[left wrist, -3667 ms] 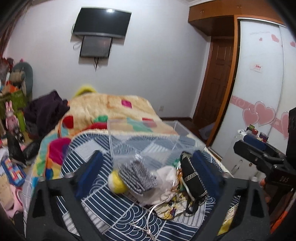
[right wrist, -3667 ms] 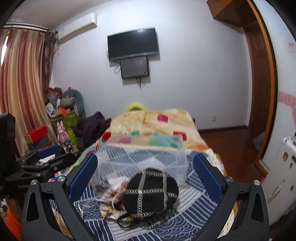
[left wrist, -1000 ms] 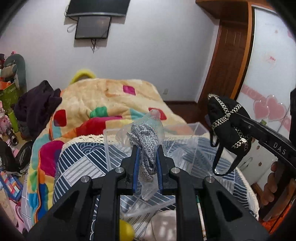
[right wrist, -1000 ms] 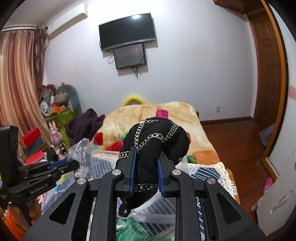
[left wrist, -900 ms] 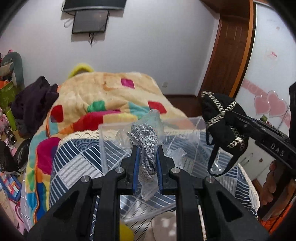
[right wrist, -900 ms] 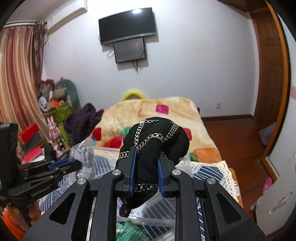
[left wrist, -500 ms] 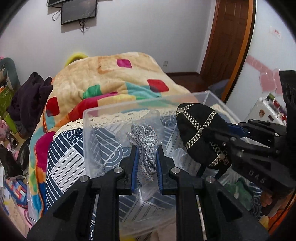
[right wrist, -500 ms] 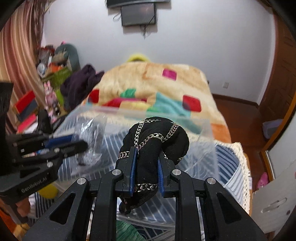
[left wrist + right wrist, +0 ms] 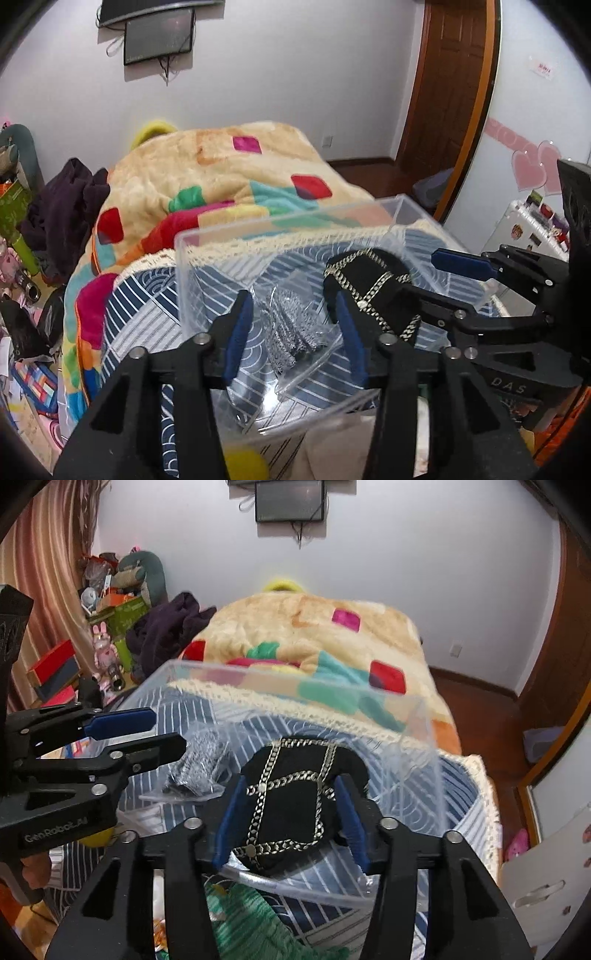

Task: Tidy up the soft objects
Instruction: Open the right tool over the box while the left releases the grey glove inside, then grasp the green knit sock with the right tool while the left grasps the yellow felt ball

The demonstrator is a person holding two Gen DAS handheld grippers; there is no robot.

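A clear plastic bin stands on the striped blue bedspread. A clear bag of grey knit cloth lies inside it on the left. A black pouch with gold chains lies inside on the right. My left gripper is open, its jaws spread either side of the grey bag. My right gripper is open, its blue pads just beside the black pouch.
A colourful patchwork blanket covers the bed beyond the bin. A yellow ball and green knit item lie in front of the bin. Toys and boxes crowd the left; a wooden door is on the right.
Both grippers came down into the bin and opened. The grey bag and the black pouch were let go and now lie on the bin floor.
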